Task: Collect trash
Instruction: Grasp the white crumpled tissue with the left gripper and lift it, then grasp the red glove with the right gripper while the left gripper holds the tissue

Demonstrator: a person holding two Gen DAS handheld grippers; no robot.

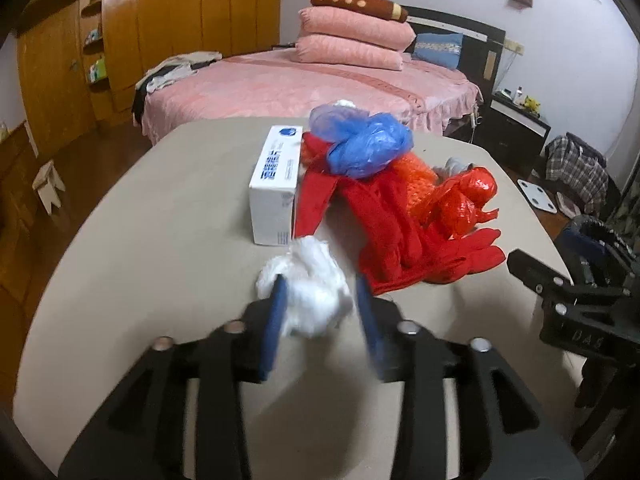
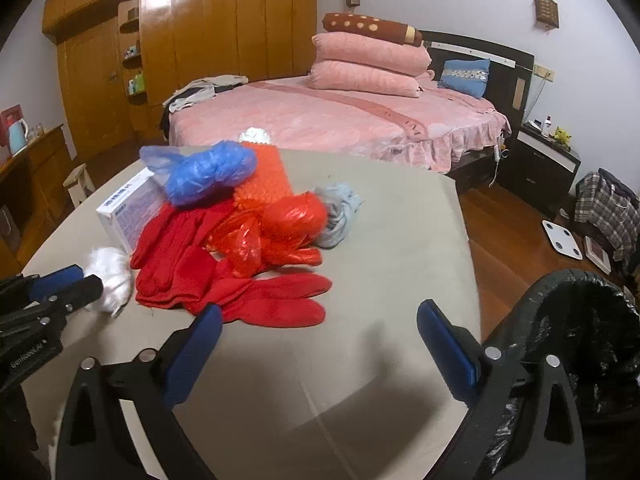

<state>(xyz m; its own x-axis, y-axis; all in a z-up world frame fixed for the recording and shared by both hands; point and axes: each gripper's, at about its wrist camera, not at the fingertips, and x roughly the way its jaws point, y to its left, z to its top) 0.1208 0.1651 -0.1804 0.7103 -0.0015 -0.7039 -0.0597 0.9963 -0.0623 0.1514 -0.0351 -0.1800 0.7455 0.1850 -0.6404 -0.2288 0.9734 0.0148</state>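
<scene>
Left hand-held gripper: my jaws partly apart, white wad between them, left pad touching.
Right hand-held gripper: my jaws wide apart, holding nothing, above the tabletop.

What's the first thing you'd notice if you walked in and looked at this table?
Probably the bright heap mid-table: red gloves under a crumpled red plastic bag and a blue bag. Nearer, the left tongs straddle a white fluffy wad. A black-lined bin sits by the table's right edge.
</scene>
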